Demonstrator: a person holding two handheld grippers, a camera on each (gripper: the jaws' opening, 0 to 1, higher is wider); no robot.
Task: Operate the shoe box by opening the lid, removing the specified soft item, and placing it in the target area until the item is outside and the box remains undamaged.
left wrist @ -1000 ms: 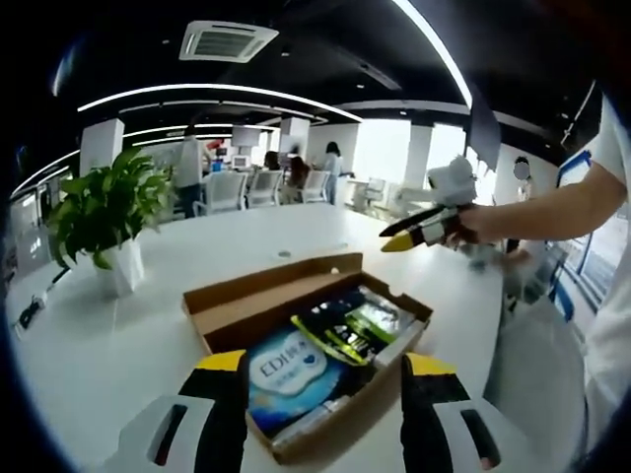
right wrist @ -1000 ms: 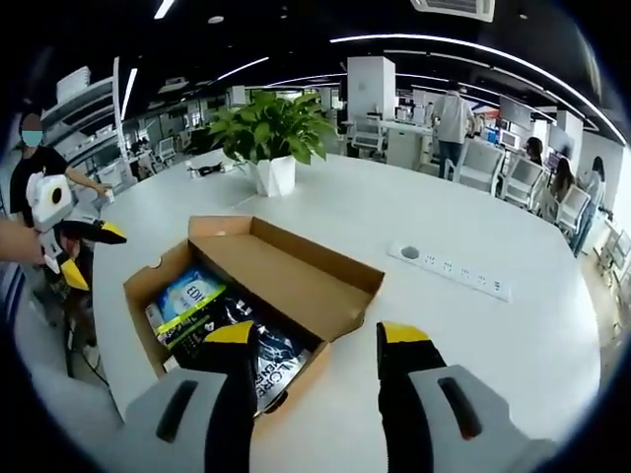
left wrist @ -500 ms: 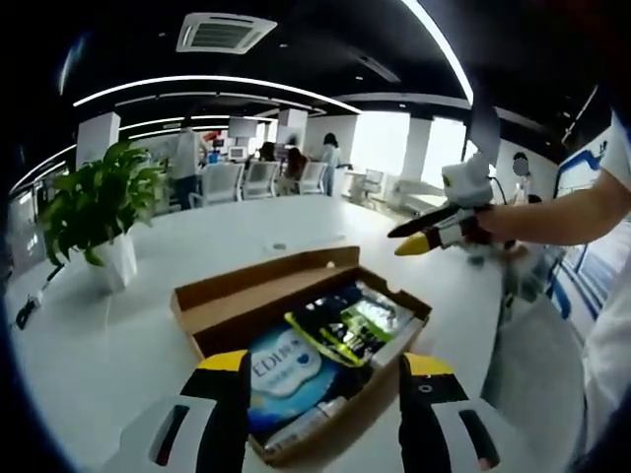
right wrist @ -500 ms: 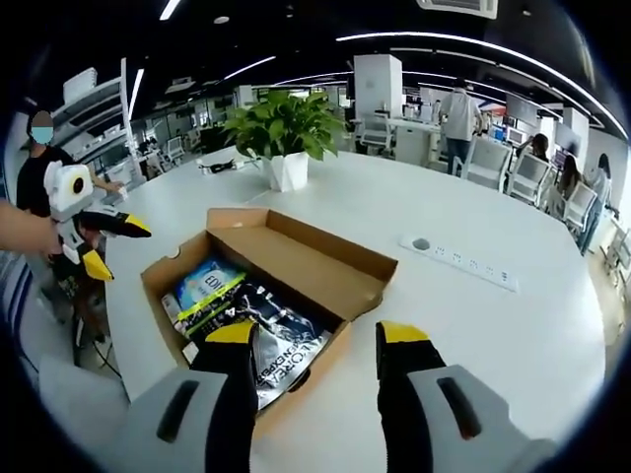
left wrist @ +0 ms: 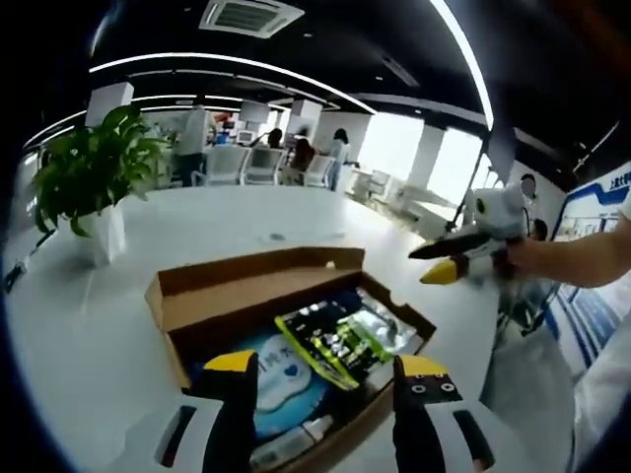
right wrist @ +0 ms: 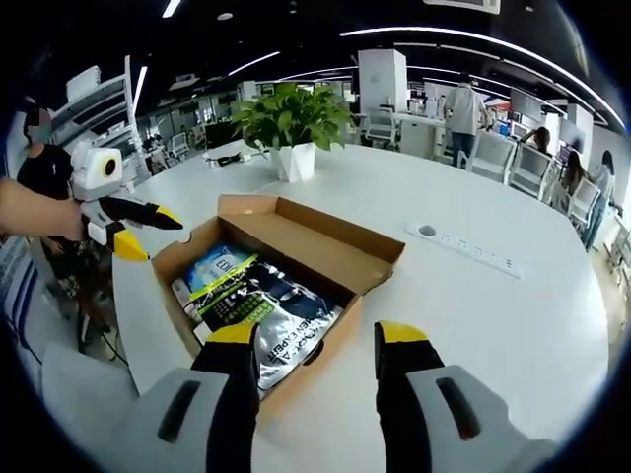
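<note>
Open-plan office, dark ceiling (left wrist: 325,39). Lit by long curved light strips (right wrist: 463,37) and a square ceiling air vent (left wrist: 249,16). Large round white table (right wrist: 493,325) in the foreground, glossy, with a recessed socket strip (right wrist: 461,250) set into its top. Potted green plant (right wrist: 292,120) in a white pot stood on the far side of the table. White square columns (right wrist: 383,81) noted beyond. Rows of desks and white office chairs (left wrist: 229,164) at the back, several people standing or seated among them. Bright windows (left wrist: 426,158) along one wall; shelving (right wrist: 94,99) along another. Blue-and-white wall panel (left wrist: 592,212) near the edge.
</note>
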